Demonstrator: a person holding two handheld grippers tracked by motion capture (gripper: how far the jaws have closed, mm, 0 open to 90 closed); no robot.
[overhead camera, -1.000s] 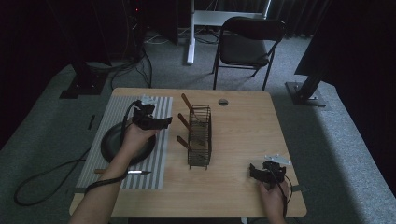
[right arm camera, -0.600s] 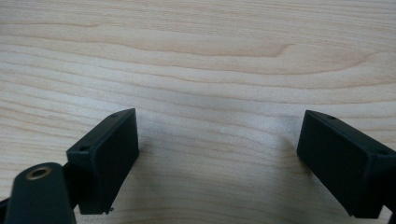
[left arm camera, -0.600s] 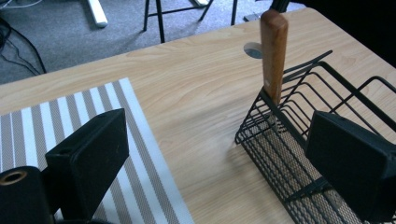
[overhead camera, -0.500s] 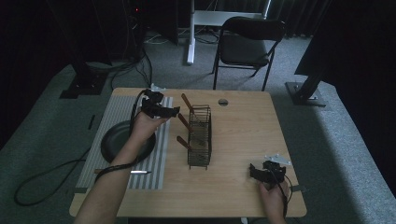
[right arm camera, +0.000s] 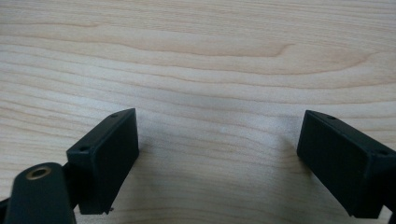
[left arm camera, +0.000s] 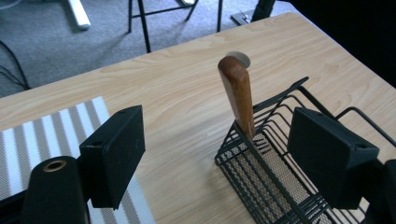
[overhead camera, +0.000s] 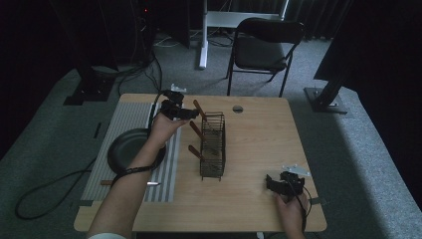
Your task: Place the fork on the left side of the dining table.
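Left gripper (overhead camera: 191,115) hangs above the table (overhead camera: 259,134) at the far end of the wire rack (overhead camera: 213,145), about 10 o'clock from the table's centre. In the left gripper view its jaws stand wide apart and empty, and the gap (left arm camera: 217,158) frames the nearest wooden handle (left arm camera: 237,95). That handle rises tilted out of the rack's corner (left arm camera: 275,172), its rounded end uppermost. Judgement: the spread is set wider than the handle so the pads can drop on either side of it. Approach looks lined up, not yet closed.

High view shows two more wooden handles (overhead camera: 195,130) (overhead camera: 195,152) poking out of the rack's left side, toward 9 o'clock. They lean outward, probably because the tool ends sit inside the mesh. This leaves the grips free to be taken from the left.

A dark pan (overhead camera: 130,148) lies on the striped mat (overhead camera: 124,149) at 9 o'clock, under the left forearm. Its handle end points toward 6 o'clock. It is well apart from the rack.

Right gripper (overhead camera: 284,185) rests low near the table's 5 o'clock corner. In the right gripper view its jaws are also fully spread, with bare wood between them (right arm camera: 219,140). Judgement: parked out of the way while the left hand works.

Risk: the tilted handle may slip or lever the rack if pinched off-centre.
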